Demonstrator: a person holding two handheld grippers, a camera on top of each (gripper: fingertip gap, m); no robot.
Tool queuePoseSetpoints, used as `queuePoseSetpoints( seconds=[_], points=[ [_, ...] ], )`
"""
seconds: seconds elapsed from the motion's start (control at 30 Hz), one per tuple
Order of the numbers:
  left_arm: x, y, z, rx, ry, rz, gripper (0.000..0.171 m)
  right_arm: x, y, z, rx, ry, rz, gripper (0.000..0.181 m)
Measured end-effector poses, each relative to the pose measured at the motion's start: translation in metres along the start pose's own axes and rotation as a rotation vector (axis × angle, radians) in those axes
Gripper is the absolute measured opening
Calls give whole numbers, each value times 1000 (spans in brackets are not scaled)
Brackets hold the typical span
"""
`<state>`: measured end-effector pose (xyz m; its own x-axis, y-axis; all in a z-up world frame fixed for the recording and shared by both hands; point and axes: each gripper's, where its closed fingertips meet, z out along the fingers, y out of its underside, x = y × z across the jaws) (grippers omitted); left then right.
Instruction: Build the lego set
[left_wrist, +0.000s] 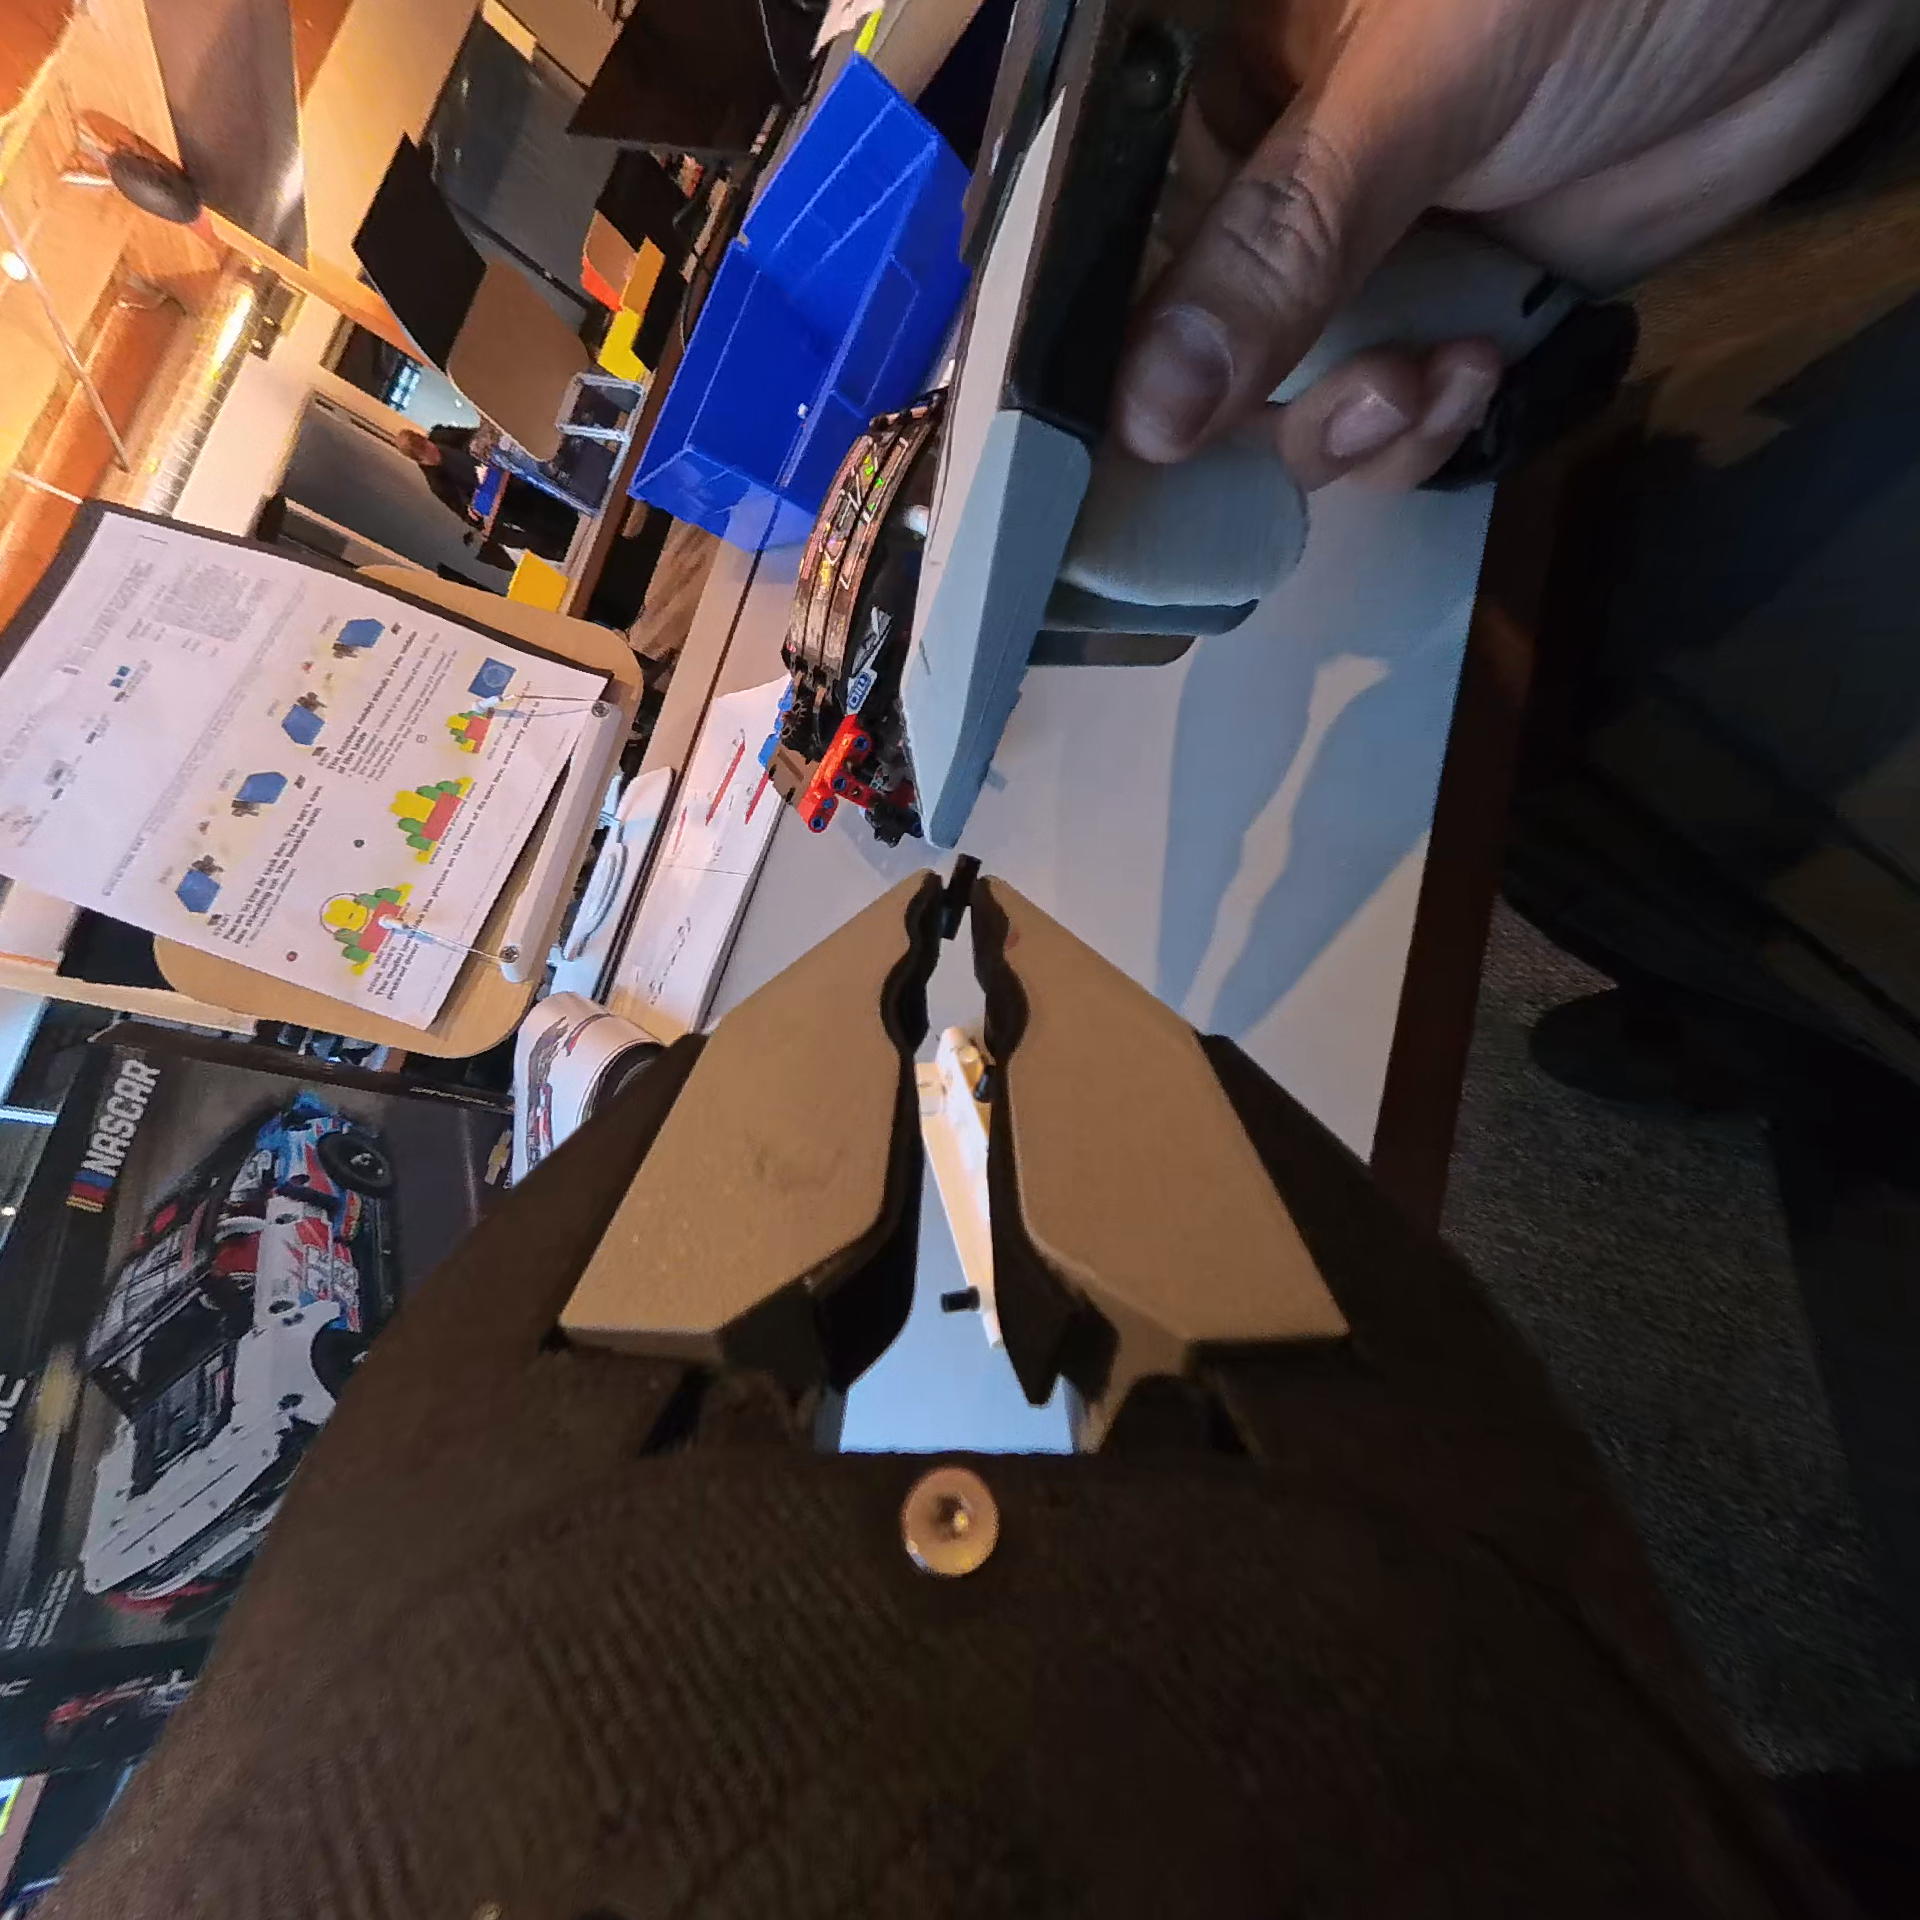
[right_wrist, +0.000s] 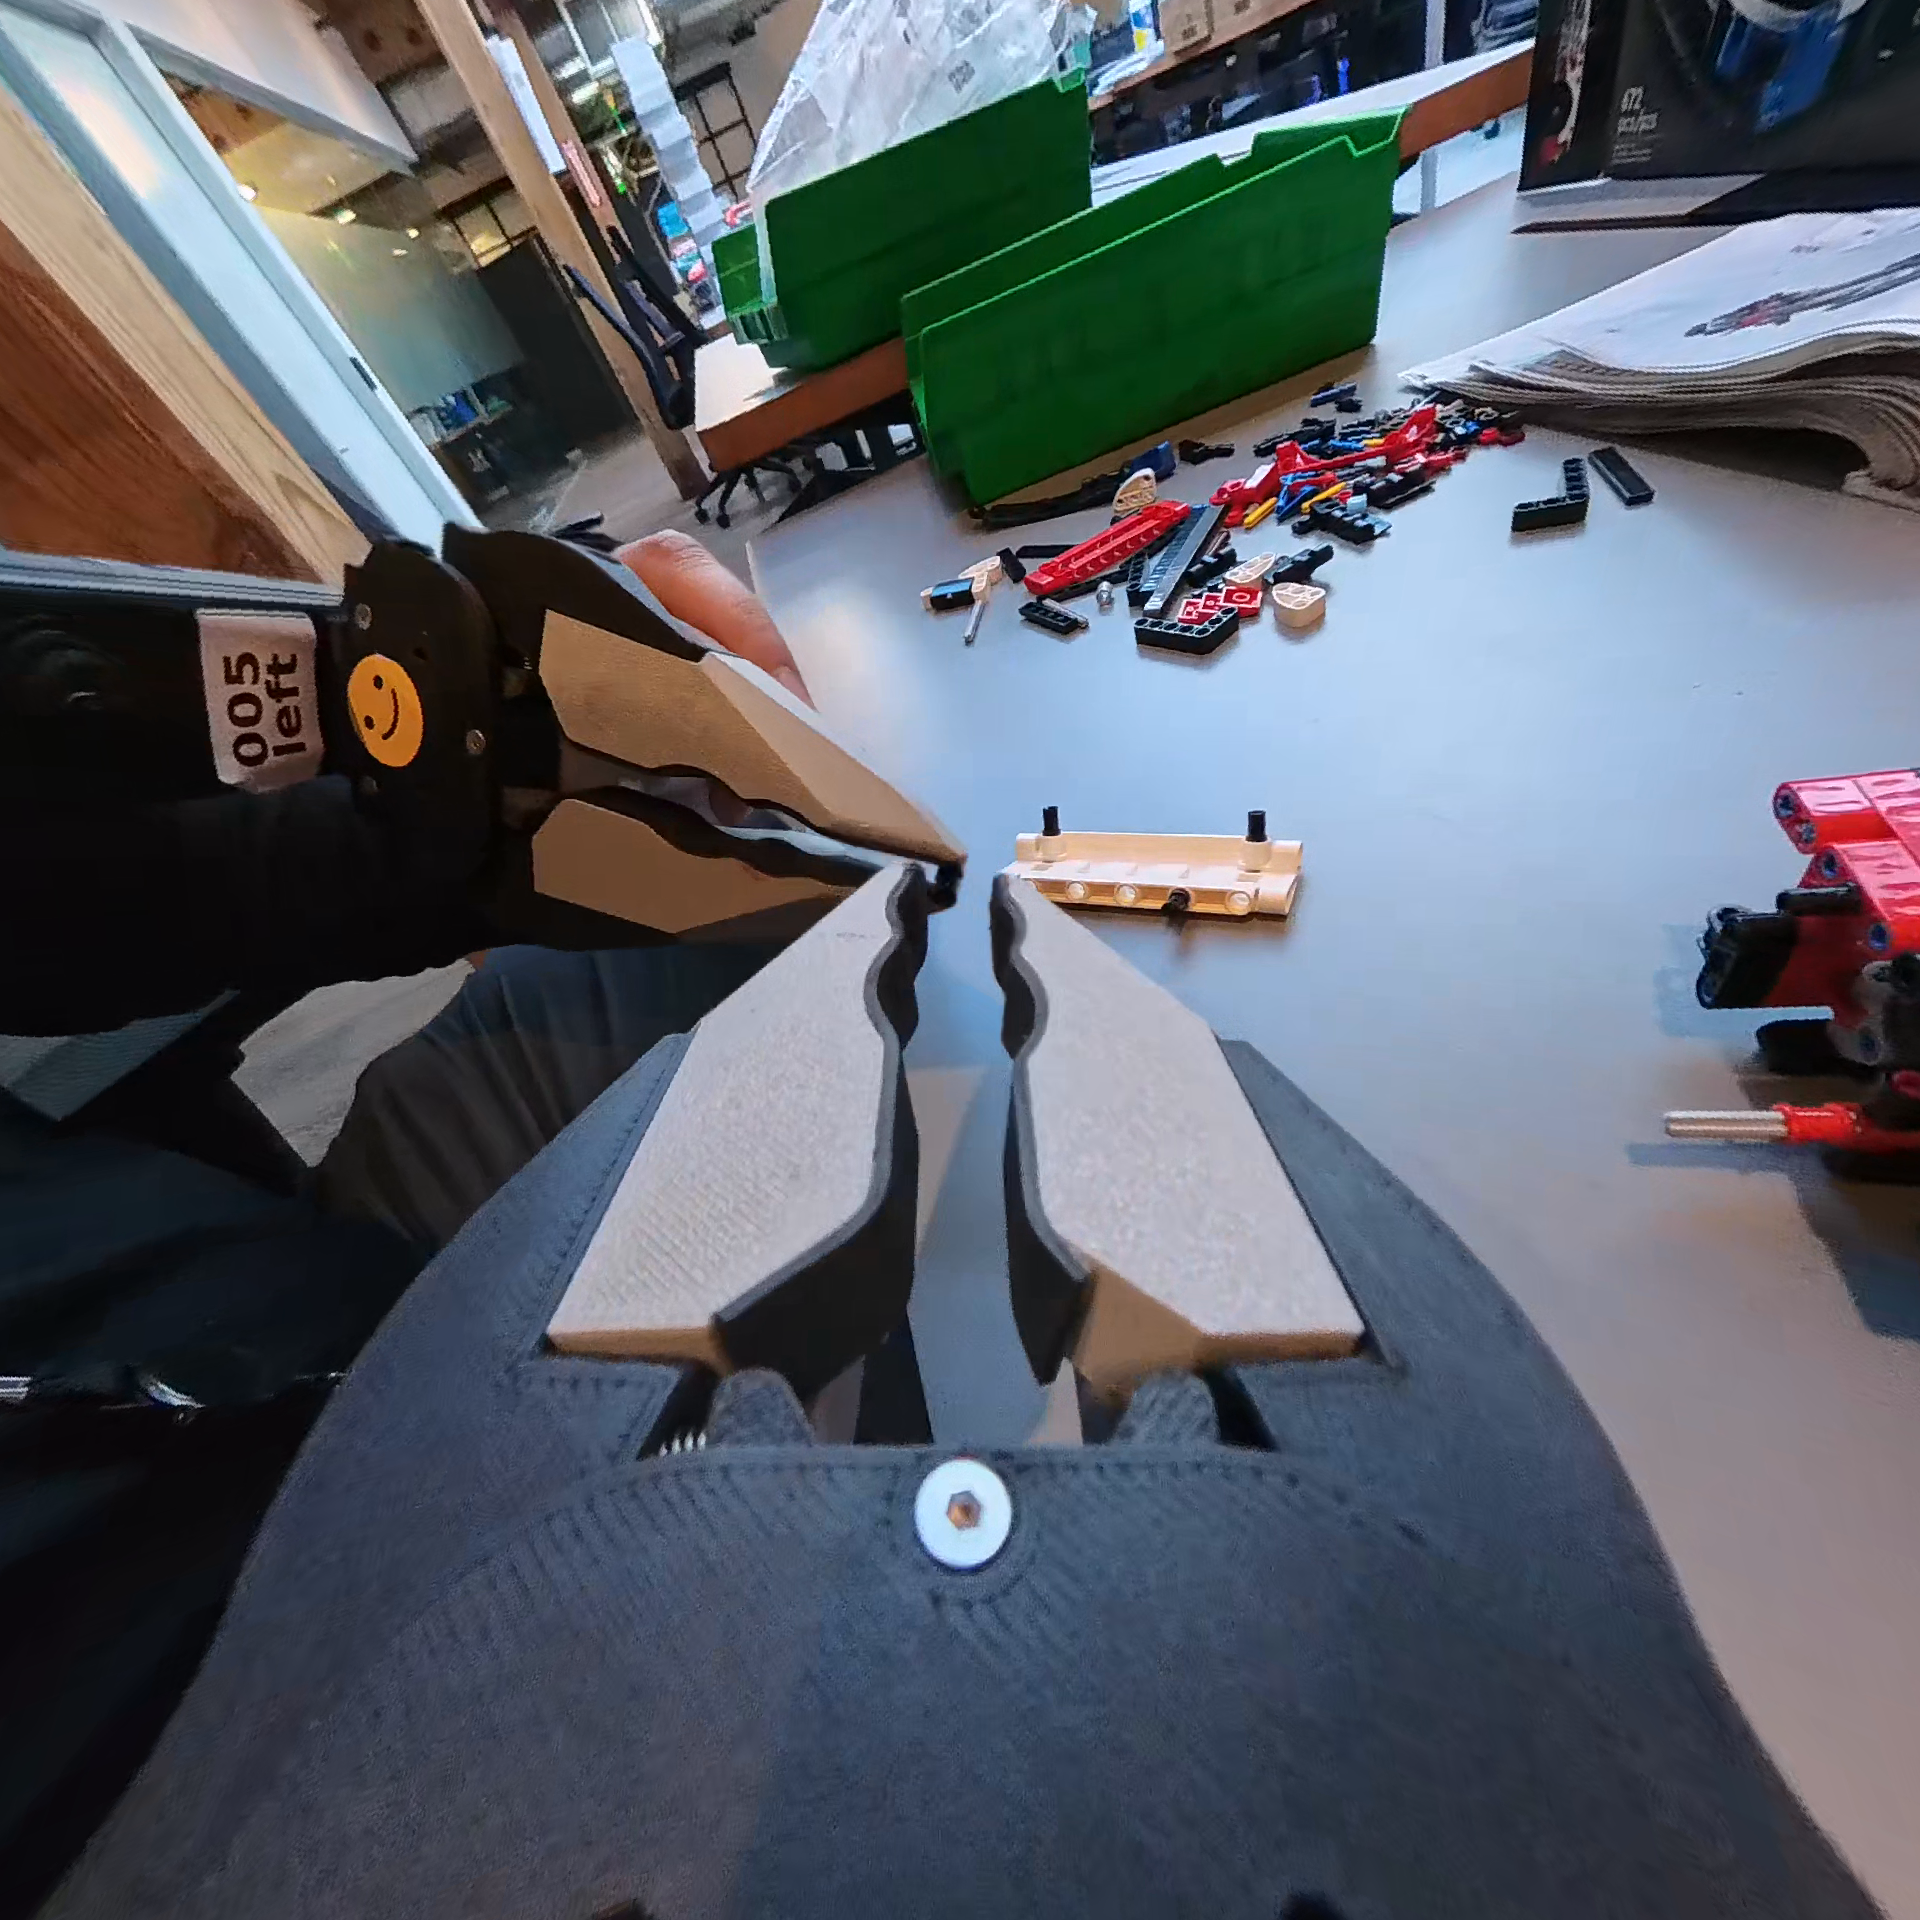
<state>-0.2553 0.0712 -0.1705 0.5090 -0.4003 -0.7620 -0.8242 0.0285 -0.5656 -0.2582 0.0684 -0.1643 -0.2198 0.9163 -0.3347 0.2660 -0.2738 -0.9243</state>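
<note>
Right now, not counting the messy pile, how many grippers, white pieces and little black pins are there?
Grippers: 2, the left gripper and the right gripper
White piece: 1
Black pins: 4, with 3 in the white piece and 1 in the left gripper
Total: 7

Just past the right gripper's (right_wrist: 954, 891) fingertips lies a long beam with pegs (right_wrist: 1164, 871) flat on the table (right_wrist: 1455, 790) — the left gripper (right_wrist: 940, 871) comes in from the left, its tips pinching a small pin (right_wrist: 943, 885) against the right gripper's left finger (right_wrist: 821, 1049). Farther ahead a scatter of loose pieces (right_wrist: 1226, 530), with two bins (right_wrist: 1122, 343) behind it. To the fingers' right sits the part-built model (right_wrist: 1839, 935); beyond it, a booklet (right_wrist: 1704, 332).
</note>
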Motion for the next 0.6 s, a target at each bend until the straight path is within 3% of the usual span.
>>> queuePoseSetpoints(
  seconds=[0.6],
  points=[
    [1,-2,-7,60,-34,24,2,-10,6,7,-39,-68,4,1]
  ],
)
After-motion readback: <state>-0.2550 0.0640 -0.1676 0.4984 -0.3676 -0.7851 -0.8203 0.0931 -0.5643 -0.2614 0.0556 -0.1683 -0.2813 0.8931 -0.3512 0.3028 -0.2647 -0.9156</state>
